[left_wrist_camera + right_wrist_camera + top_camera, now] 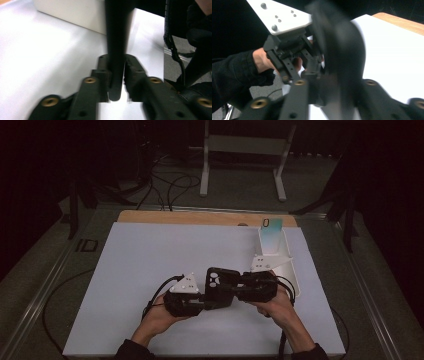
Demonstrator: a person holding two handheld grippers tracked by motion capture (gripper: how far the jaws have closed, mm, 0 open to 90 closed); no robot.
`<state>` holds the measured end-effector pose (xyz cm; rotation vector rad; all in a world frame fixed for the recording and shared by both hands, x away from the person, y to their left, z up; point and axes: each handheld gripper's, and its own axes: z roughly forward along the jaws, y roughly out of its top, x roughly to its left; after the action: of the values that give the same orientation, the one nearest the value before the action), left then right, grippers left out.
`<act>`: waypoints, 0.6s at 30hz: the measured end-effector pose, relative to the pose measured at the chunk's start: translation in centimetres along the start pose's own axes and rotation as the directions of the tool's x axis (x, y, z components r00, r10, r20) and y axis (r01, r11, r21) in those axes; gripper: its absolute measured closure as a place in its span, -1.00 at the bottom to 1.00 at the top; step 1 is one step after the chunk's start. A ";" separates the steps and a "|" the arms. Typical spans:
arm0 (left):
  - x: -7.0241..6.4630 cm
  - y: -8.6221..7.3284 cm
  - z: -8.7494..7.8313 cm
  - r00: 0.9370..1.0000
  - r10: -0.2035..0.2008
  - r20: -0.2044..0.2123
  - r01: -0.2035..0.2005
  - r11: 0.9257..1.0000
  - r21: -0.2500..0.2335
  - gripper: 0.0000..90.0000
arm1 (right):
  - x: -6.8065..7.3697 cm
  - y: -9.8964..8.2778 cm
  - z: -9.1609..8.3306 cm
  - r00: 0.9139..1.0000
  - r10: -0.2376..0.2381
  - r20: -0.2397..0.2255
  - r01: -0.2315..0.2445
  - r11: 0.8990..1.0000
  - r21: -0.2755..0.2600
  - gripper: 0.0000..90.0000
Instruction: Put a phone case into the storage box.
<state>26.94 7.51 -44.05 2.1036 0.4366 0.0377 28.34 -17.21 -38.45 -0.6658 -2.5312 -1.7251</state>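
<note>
A flat black case [220, 287] with small round cut-outs is held above the white mat between both grippers. My left gripper [199, 301] comes at it from the left, and its jaws are shut on the case's thin edge [116, 30]. In the left gripper view that gripper [116, 62] pinches the case from both sides. From the right, my right gripper [241, 290] has the blurred case [339, 50] between its jaws and seems shut on it. The left gripper [312, 65] with its grey plate shows beyond it.
A white open box [286, 265] stands on the mat just behind the right hand, with a teal phone-like slab [271, 236] upright at its far end. The white mat [150, 265] lies on a wooden table. Cables and a white stand are on the floor beyond.
</note>
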 end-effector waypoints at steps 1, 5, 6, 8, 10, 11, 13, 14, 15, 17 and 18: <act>0.0 0.0 0.0 1.000 0.000 0.000 0.000 1.000 0.000 0.76 | 0.0 0.0 0.0 1.000 0.000 0.000 0.000 1.000 0.000 0.46; -0.4 0.2 0.2 1.000 0.016 -0.011 -0.016 1.000 -0.002 0.77 | 0.2 0.0 0.3 1.000 -0.003 0.031 0.003 1.000 0.002 0.08; -0.4 0.2 0.2 1.000 0.014 -0.011 -0.014 1.000 -0.003 0.77 | 0.3 0.0 0.3 0.999 0.000 0.040 0.000 1.000 0.007 0.01; -0.4 0.2 0.1 1.000 0.013 -0.026 -0.013 1.000 -0.005 0.78 | 0.4 -0.1 0.5 0.998 0.002 0.069 -0.003 1.000 0.010 -0.29; -0.3 0.2 0.0 0.999 0.010 -0.042 -0.010 1.000 -0.006 0.78 | 0.5 -0.1 0.4 0.995 0.007 0.098 -0.008 1.000 0.014 -0.42; -0.2 0.1 -0.1 0.998 0.003 -0.058 -0.004 1.000 -0.010 0.78 | 0.5 -0.1 0.4 0.993 0.015 0.113 -0.016 1.000 0.013 -0.51; 0.0 0.1 -0.2 0.997 -0.008 -0.076 0.007 1.000 -0.014 0.78 | 0.4 -0.1 0.2 0.990 0.024 0.140 -0.025 1.000 0.004 -0.58; 0.0 0.0 -0.3 0.995 -0.015 -0.099 0.013 1.000 -0.016 0.78 | 0.5 -0.1 0.2 0.987 0.033 0.154 -0.033 0.999 -0.002 -0.60; 0.1 0.0 -0.3 0.994 -0.022 -0.103 0.021 1.000 -0.016 0.78 | 0.5 -0.1 0.1 0.985 0.043 0.167 -0.042 0.999 -0.008 -0.61; 0.2 -0.1 -0.2 0.991 -0.037 -0.126 0.036 0.999 -0.016 0.78 | 0.5 -0.1 0.0 0.983 0.048 0.176 -0.047 0.999 -0.011 -0.62; 0.3 -0.2 -0.2 0.990 -0.042 -0.135 0.040 0.999 -0.017 0.78 | 0.7 -0.2 0.0 0.976 0.053 0.210 -0.049 0.998 -0.025 -0.63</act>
<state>27.13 7.84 -44.11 2.0852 0.5592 0.1594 27.63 -17.01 -38.43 -0.9545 -2.6059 -1.7515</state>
